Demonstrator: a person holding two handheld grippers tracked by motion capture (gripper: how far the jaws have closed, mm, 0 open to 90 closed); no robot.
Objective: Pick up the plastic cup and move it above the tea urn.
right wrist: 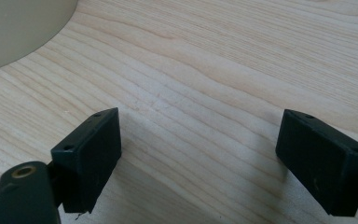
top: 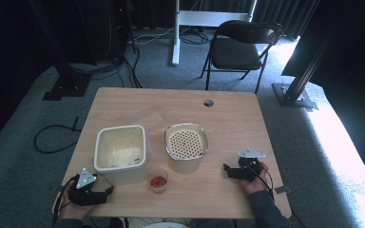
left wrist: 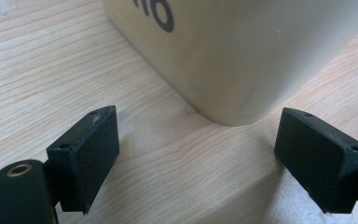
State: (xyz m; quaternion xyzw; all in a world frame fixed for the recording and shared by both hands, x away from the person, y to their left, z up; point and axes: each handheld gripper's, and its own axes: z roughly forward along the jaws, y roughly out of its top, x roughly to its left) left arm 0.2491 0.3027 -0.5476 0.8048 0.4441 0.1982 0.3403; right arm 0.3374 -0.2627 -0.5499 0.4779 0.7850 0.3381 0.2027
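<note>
Sq. cream tub [top: 120,151], perforated strainer [top: 186,141].

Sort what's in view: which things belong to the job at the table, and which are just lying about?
Job in hand:
cream tub
perforated strainer bowl
small cup of red bits
left gripper, open, near the tub
right gripper, open, beside the strainer bowl

Lying about:
folding chair
floor cable
white stand base
</note>
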